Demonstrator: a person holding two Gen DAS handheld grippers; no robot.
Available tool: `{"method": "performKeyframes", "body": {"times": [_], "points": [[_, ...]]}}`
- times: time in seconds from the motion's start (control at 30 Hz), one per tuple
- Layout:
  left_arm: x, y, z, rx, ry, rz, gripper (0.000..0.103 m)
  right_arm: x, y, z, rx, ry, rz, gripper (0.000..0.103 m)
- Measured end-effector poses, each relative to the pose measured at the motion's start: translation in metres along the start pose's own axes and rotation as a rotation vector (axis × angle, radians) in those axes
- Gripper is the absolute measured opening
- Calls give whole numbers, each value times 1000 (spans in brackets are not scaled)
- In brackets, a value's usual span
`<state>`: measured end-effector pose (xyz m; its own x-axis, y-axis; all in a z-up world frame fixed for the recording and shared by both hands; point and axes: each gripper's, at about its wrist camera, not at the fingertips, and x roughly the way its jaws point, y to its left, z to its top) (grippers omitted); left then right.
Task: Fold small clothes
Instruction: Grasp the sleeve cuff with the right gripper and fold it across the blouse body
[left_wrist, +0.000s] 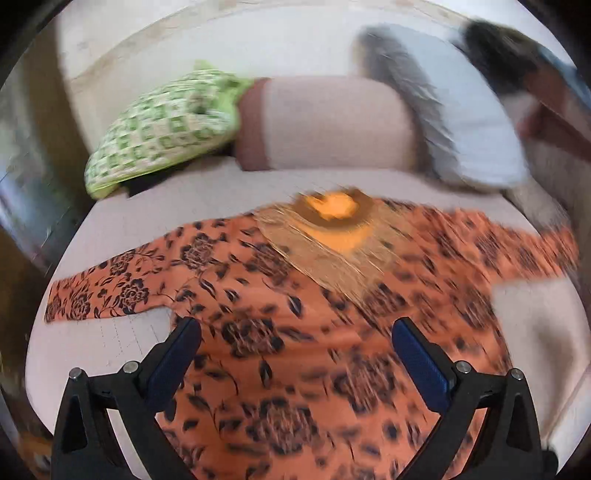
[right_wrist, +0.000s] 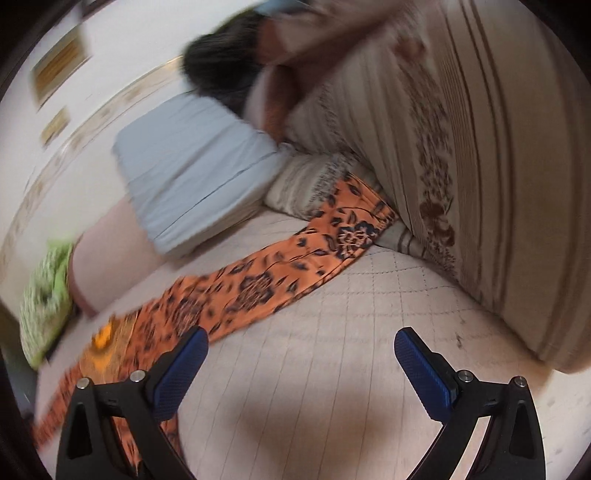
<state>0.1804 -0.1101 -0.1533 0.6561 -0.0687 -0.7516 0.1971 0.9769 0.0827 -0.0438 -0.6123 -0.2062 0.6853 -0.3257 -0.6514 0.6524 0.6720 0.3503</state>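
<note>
An orange top with a black flower print (left_wrist: 295, 332) lies spread flat on the quilted bed, sleeves out to both sides, its gold yoke and neckline (left_wrist: 332, 229) at the far end. My left gripper (left_wrist: 295, 328) hovers open over the lower body of the top, nothing between its blue pads. In the right wrist view the top's right sleeve (right_wrist: 295, 266) stretches away toward the striped bedding. My right gripper (right_wrist: 301, 339) is open above the bare quilt, just right of that sleeve, holding nothing.
A green checked pillow (left_wrist: 162, 125), a pink bolster (left_wrist: 325, 122) and a pale blue pillow (left_wrist: 469, 118) line the head of the bed. A striped brown-flowered duvet (right_wrist: 461, 147) is heaped at the right. A person lies under it (right_wrist: 229, 66). Quilted bedcover (right_wrist: 351, 332) surrounds the top.
</note>
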Motion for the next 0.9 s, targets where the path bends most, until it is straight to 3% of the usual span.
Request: {"method": "performKeyframes", "body": {"times": [0.2, 0.33, 0.47, 0.53, 0.57, 0.63, 0.67, 0.73, 0.9], "points": [[35, 13, 17, -79, -115, 56, 103, 100, -54, 43, 188, 52, -18, 81], [70, 14, 19, -80, -82, 31, 103, 158, -73, 60, 274, 77, -39, 80], [94, 16, 18, -115, -21, -51, 103, 189, -84, 70, 368, 65, -62, 70], [100, 16, 20, -117, -21, -63, 103, 197, -83, 76, 374, 54, -70, 52], [101, 17, 20, -117, -29, -54, 103, 200, -83, 78, 382, 51, -75, 31], [104, 23, 20, -104, -44, -22, 103, 203, -83, 83, 405, 30, -80, 14], [106, 25, 19, -93, -44, 5, 103, 202, -80, 85, 409, 13, -75, 9], [108, 35, 18, -77, -48, 76, 103, 192, -61, 89, 374, -22, -52, 8], [103, 78, 26, -164, -44, 140, 103, 149, 41, 92, 179, -66, 134, 7]]}}
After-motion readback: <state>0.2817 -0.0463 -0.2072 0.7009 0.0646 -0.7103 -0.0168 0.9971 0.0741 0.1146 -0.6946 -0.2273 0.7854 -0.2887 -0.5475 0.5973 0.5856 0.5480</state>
